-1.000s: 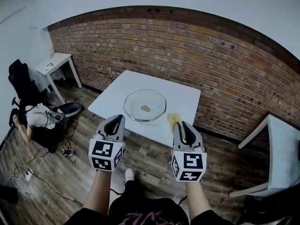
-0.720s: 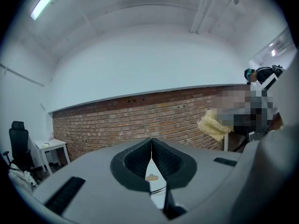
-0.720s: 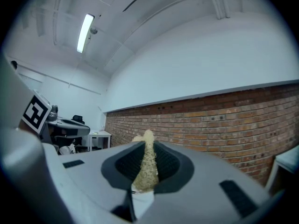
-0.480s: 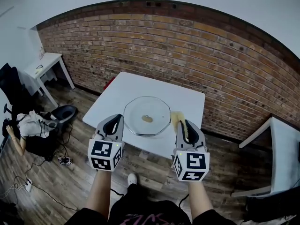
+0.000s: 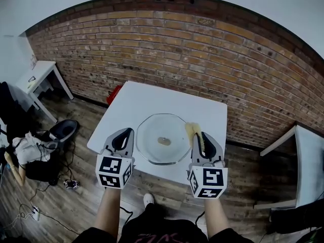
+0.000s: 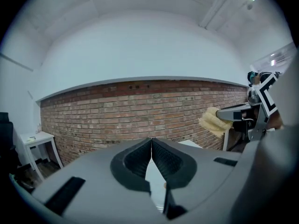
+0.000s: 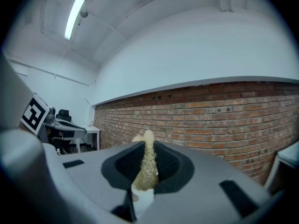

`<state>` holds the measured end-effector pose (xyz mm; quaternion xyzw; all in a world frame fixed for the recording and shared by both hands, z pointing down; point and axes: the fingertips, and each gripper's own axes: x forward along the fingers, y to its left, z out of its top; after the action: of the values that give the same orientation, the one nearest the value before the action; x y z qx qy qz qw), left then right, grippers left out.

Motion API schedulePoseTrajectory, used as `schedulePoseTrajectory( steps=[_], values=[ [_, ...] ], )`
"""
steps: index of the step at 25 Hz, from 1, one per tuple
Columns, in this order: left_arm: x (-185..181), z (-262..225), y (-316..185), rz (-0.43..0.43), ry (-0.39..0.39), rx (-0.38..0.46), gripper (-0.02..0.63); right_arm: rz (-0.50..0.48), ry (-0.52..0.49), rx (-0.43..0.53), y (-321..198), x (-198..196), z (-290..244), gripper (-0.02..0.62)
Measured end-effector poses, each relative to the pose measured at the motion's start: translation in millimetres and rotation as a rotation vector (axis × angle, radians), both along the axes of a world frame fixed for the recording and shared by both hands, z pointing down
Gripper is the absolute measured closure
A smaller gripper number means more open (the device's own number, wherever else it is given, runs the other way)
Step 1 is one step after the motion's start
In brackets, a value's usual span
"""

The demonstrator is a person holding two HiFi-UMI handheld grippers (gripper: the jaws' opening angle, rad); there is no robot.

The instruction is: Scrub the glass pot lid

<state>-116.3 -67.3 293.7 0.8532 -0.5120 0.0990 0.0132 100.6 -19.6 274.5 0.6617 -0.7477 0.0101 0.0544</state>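
Two grey hand-held grippers are shown in the head view at the near edge of a square white table. The left gripper is held to the left of a round clear glass pot lid, and the right gripper to its right. The lid is laid flat near the table's front edge, with a small knob at its middle. A flattened yellow sponge is seen protruding past the right gripper's tips, by the lid's right rim; contact cannot be judged. A red brick wall is seen behind.

In the left gripper view, the jaws are pressed fully together, with nothing held between them.

In the right gripper view, the jaws are clamped on the sponge, which is squeezed thin.
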Motion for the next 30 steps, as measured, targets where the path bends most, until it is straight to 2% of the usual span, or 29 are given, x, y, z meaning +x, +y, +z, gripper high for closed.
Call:
schedulePoseTrajectory(
  steps=[10, 19, 24, 30],
  values=[
    [-11.8, 11.8, -62.6, 0.071, 0.022, -0.031, 0.595, 0.066, 0.019, -0.020, -52.7, -17.7, 2.5, 0.538],
    [-12.7, 15.2, -89.9, 0.159, 0.020, -0.039, 0.595, 0.139, 0.030, -0.009, -65.9, -27.5, -1.0, 0.538],
    [-11.8, 12.8, -92.3, 0.173, 0.032, -0.042, 0.595, 0.150, 0.043, -0.008, -64.8, -26.9, -6.3, 0.538],
    [-10.1, 13.9, -93.7, 0.153, 0.037, -0.046, 0.595, 0.117, 0.051, -0.012, -68.5, -24.9, -8.9, 0.538]
  ],
)
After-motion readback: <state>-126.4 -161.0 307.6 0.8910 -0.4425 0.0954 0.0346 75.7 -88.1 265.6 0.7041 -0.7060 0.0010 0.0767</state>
